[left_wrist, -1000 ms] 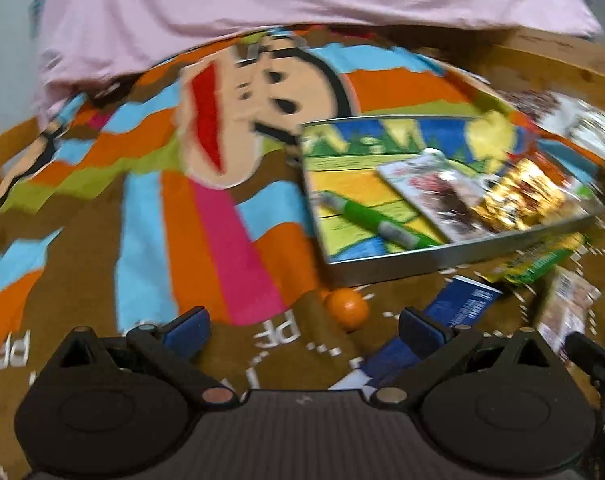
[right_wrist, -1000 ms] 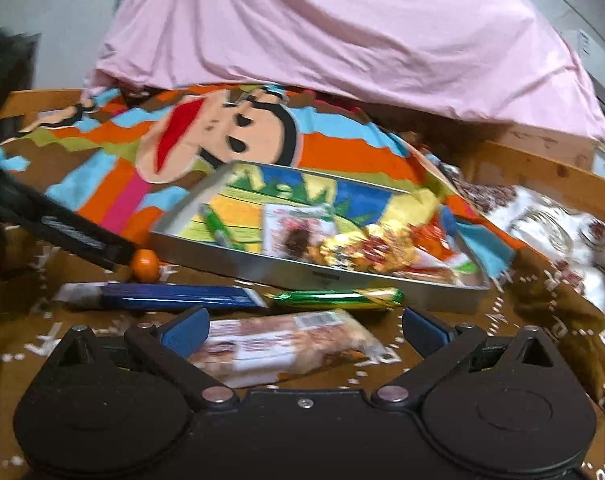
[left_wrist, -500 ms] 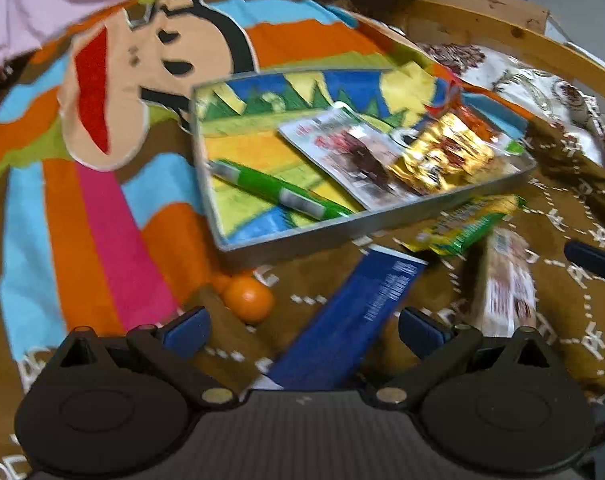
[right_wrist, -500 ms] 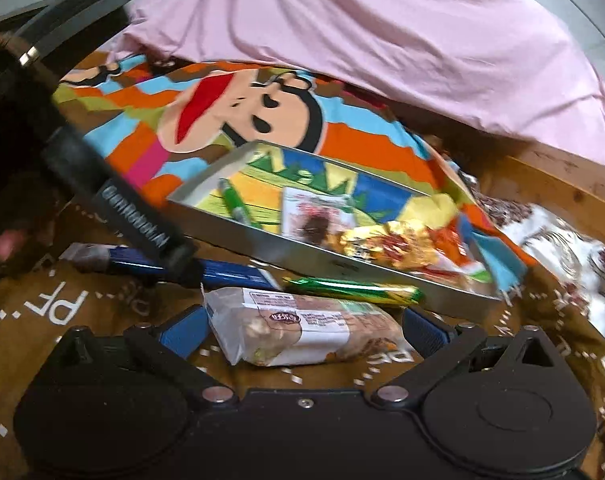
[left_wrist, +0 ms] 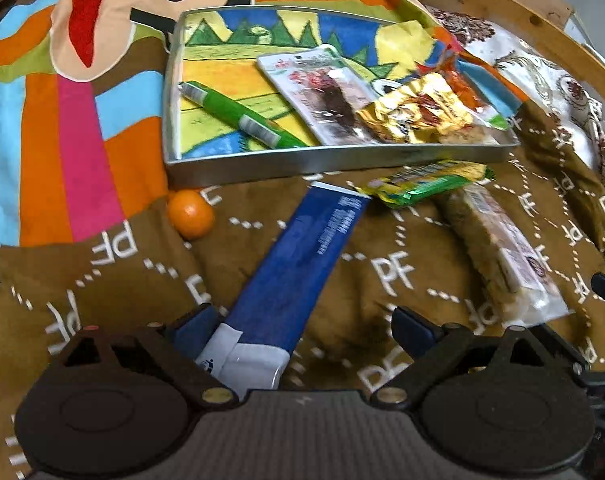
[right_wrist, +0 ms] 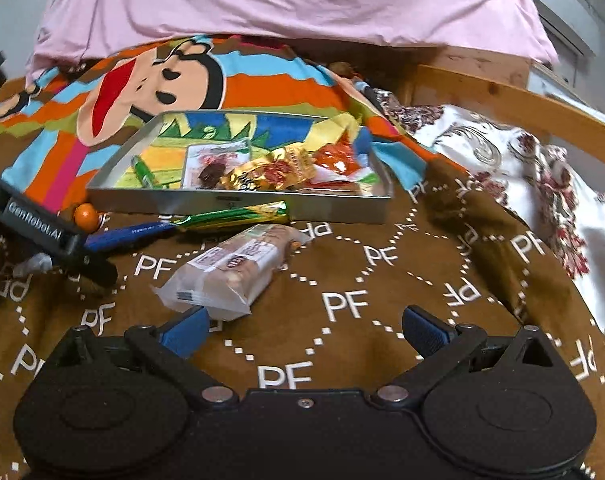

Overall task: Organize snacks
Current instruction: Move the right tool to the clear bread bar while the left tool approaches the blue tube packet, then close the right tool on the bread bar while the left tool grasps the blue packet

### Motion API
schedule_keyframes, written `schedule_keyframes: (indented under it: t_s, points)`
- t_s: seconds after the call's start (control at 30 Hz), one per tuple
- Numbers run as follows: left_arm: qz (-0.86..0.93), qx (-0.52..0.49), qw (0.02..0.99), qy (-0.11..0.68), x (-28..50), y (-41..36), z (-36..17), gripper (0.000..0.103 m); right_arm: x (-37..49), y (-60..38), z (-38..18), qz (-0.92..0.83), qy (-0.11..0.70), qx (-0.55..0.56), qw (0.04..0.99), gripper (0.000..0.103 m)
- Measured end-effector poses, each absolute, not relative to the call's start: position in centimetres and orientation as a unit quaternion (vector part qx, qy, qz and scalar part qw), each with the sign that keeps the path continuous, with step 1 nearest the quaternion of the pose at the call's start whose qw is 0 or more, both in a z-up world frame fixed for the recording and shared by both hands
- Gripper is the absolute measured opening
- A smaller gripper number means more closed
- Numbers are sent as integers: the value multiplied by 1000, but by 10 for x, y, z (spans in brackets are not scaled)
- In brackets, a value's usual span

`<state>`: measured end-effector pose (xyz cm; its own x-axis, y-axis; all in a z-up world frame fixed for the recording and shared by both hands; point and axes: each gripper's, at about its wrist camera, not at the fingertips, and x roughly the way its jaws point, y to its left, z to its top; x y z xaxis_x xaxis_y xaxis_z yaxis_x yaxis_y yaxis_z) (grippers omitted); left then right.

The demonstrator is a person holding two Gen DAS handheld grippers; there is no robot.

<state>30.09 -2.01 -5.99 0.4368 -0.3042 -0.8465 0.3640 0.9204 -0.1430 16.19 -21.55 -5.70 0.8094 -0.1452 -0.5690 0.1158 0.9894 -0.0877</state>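
A metal tray (left_wrist: 334, 162) (right_wrist: 238, 205) on the blanket holds a green tube (left_wrist: 238, 116), a white packet (left_wrist: 326, 96) and a gold wrapper (left_wrist: 414, 110). In front of it lie a long blue packet (left_wrist: 294, 272) (right_wrist: 130, 234), a green-yellow bar (left_wrist: 426, 186) (right_wrist: 230, 214), a clear-wrapped cake bar (left_wrist: 502, 256) (right_wrist: 238, 270) and a small orange (left_wrist: 190, 214) (right_wrist: 84, 213). My left gripper (left_wrist: 302, 330) is open, with the blue packet's white end between its fingers. My right gripper (right_wrist: 302, 330) is open and empty, just right of the cake bar's near end.
A brown "PF" blanket with a colourful monkey print covers the surface. A pink cloth (right_wrist: 294, 4) lies behind. A wooden rail (right_wrist: 522, 108) and a floral cloth (right_wrist: 522, 168) are at the right. The left gripper's body (right_wrist: 42, 232) shows at the left of the right wrist view.
My left gripper has moved forward and right over the blue packet, whose end now lies between its fingers. My right gripper has pulled back and shifted right of the cake bar.
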Motion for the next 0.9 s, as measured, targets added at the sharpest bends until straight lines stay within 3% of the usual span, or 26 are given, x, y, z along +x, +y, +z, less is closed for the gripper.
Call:
schedule_keyframes:
  t_s: [0.3,0.83,0.9]
  points:
    - [-165,43,857,486,307,-33,-57,96,160,-202,-53,-35,278,-24,960,102]
    - [-151,69,869,466,319,-36,-74,98,232,-194,-90,-30,316,-33,948,102]
    - [-145,66,871,465,318,-37,-73,96,233,-198,-91,-25,315,-25,948,97]
